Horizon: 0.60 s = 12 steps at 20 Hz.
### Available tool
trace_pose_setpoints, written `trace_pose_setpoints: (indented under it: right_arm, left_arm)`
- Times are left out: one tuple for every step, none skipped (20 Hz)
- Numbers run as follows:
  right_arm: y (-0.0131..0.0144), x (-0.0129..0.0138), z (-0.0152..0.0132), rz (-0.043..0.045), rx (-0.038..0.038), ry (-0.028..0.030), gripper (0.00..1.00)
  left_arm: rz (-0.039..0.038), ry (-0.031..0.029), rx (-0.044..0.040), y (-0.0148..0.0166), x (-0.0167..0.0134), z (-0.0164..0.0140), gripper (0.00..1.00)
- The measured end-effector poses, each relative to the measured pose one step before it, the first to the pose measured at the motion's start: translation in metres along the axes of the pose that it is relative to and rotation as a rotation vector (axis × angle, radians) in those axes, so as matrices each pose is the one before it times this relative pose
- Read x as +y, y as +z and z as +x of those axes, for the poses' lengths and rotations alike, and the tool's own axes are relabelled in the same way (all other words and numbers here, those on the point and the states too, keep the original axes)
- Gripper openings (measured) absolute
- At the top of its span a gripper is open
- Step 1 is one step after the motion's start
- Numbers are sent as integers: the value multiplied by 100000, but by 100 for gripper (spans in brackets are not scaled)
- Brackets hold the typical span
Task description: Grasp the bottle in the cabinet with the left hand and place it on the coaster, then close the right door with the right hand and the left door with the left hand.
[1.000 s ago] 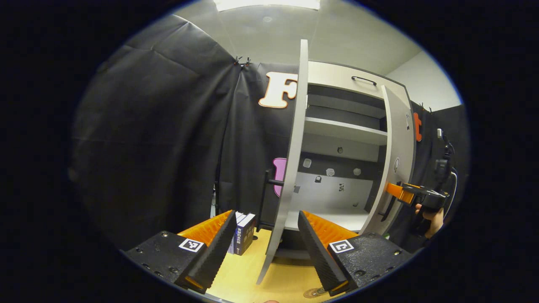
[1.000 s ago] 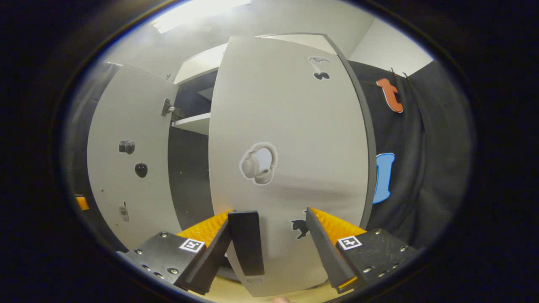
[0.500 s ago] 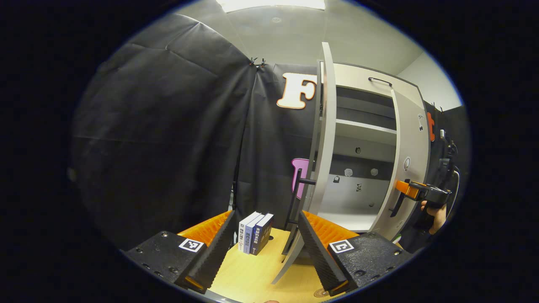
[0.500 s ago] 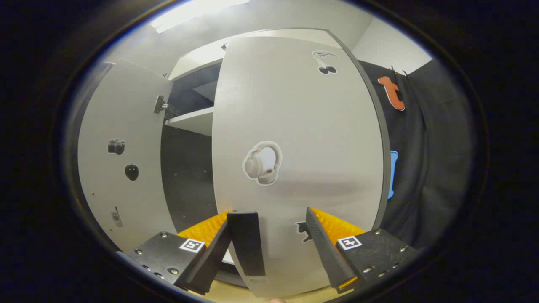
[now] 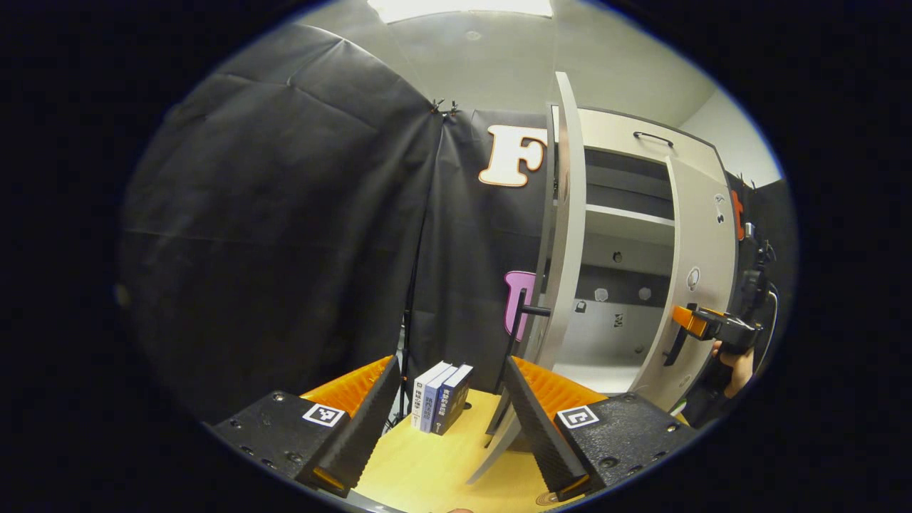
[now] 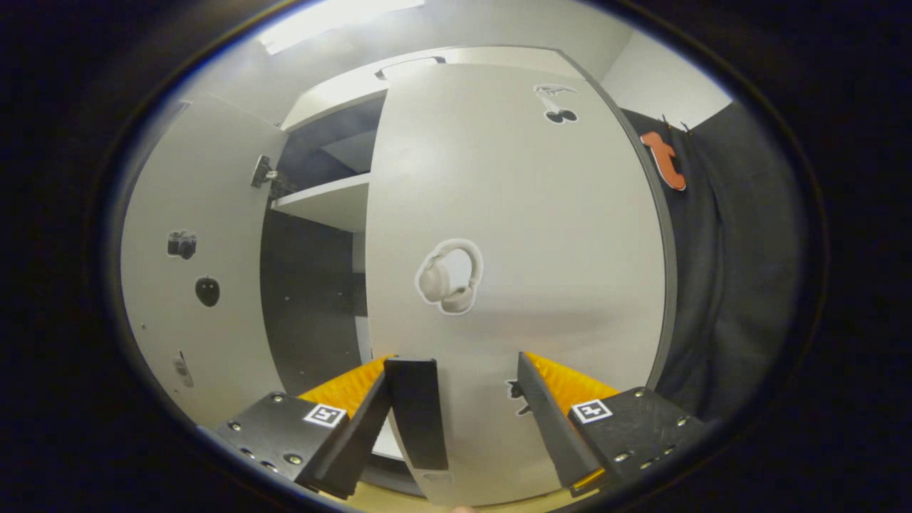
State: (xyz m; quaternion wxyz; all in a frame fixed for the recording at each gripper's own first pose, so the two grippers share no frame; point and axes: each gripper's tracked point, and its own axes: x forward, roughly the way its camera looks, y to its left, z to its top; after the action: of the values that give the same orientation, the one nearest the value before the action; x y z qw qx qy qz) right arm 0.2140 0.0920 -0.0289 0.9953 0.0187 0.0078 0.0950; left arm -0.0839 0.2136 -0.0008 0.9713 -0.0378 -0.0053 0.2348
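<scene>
Item: tall pale-grey cabinet [image 5: 627, 139] with two full-height doors, stood on a light wooden tabletop [image 5: 434, 467] against the black cloth wall.

Right door: flat pale-grey panel [image 6: 513, 235] bearing small stickers, with a black bar handle [image 6: 417, 410] near its free edge. It is seen partly swung in, a dark gap being left between its edge and the cabinet interior. The right gripper [image 6: 456, 420] is set wide apart, one finger placed beside the handle and the other against the panel face; nothing is clamped. This placement is judged to serve a push on the door's outer face, not a pull. From the left gripper view the same tool [image 5: 695, 324] is seen at the door's handle, held by a hand [image 5: 734, 360].

Left door: pale-grey panel [image 5: 566, 235], seen nearly edge-on and standing wide open, its black handle [image 5: 527, 313] projecting toward the cloth. Its long axis is upright. The left gripper [image 5: 452, 417] is held wide and empty, clear of the door and lower, judged to be waiting its turn until the right door is shut.

Bottle: cannot be made out on the shelves [image 5: 627, 217] or elsewhere; its whereabouts and the direction it points cannot be told. A round brown disc [image 5: 547, 497], possibly the coaster, is partly visible at the table's near edge.

Other: three upright blue-and-white books [image 5: 442, 395] beside the left door.
</scene>
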Motion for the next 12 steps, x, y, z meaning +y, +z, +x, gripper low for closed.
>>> trace_pose_setpoints:
  right_arm:
    - [-38,-35,170,-594,-564,-933,99]
    - [28,-16,267,-341,-513,-834,99]
    - [-79,-4,118,-69,-402,-783,99]
    - [-12,25,179,-74,-258,-727,99]
    - [4,-2,78,-107,-345,-583,99]
    - [1,36,107,-118,-289,-438,97]
    - [-88,-114,46,-166,-271,-284,99]
    - [36,67,179,-204,-275,-217,99]
    - [-20,-71,169,-150,-188,-223,99]
    - [-50,53,107,-154,-271,-318,99]
    - [-82,39,-9,-99,-174,-273,99]
    - [14,-19,113,-123,-208,-296,99]
  left_arm:
    - [443,317,-518,203,32,-49,93]
    - [429,52,-347,120,21,-12,93]
    - [353,212,-248,61,39,-23,93]
    - [252,132,-140,95,36,24,93]
    - [165,117,90,82,130,136,93]
    - [55,206,132,0,125,109,93]
    - [-72,201,59,-126,61,0,93]
    - [-216,78,-14,23,77,99,93]
    - [-335,22,-9,30,62,-35,93]
    - [-333,-50,19,78,-10,74,93]
    - [-242,-49,-66,27,13,55,93]
    - [-200,-180,-96,19,-23,76,93]
